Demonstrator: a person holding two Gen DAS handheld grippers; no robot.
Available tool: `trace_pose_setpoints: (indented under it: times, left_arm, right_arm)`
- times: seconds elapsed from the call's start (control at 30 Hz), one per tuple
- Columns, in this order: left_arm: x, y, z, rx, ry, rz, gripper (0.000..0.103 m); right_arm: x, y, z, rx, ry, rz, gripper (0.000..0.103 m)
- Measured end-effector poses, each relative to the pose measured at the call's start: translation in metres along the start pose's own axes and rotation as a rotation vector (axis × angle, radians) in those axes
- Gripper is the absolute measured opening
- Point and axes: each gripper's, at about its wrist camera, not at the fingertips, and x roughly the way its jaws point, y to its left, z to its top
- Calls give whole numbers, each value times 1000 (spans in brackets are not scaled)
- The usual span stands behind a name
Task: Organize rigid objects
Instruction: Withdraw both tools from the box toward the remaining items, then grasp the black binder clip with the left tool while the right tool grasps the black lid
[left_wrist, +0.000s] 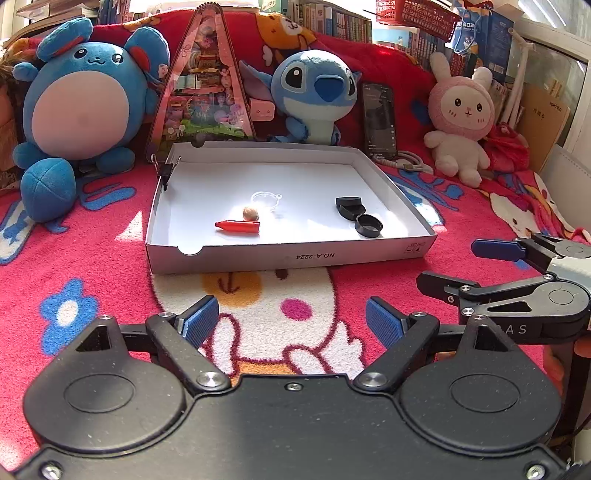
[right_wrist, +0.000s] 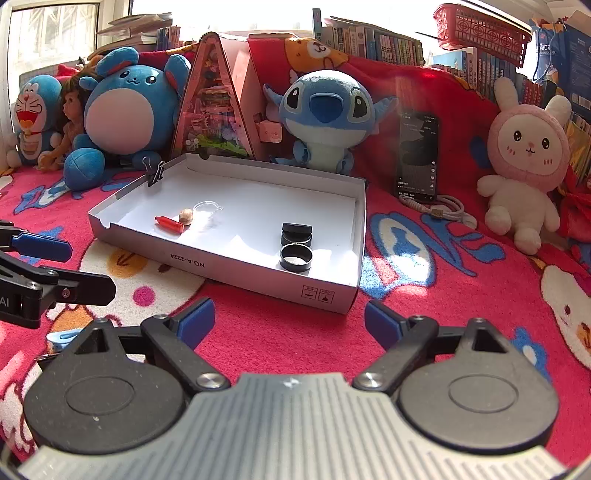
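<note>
On the red blanket sits the white box lid, corralling black caps, red crayon, bead; left gripper and right gripper hang wide, empty, short of it, seemingly lining up.

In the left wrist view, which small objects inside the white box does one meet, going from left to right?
Black binder clip on the rim → red crayon-like stick → clear plastic ring-shaped piece → black round cap.

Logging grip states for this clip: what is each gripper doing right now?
Left gripper: open, empty, above the blanket.
Right gripper: open, empty, short of the white box.
</note>
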Motion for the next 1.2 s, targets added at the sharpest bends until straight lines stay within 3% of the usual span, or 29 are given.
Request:
trace_pose_setpoints:
  times: [0.3,1.2]
  left_arm:
    - [-13,0,-13,-13,5,-22,86]
    - [-46,14,-47,-42,-31,32,86]
  right_arm:
    - [-13,1,-8,-1,-11,10,95]
    - [-39,5,-33,29,-12,34,96]
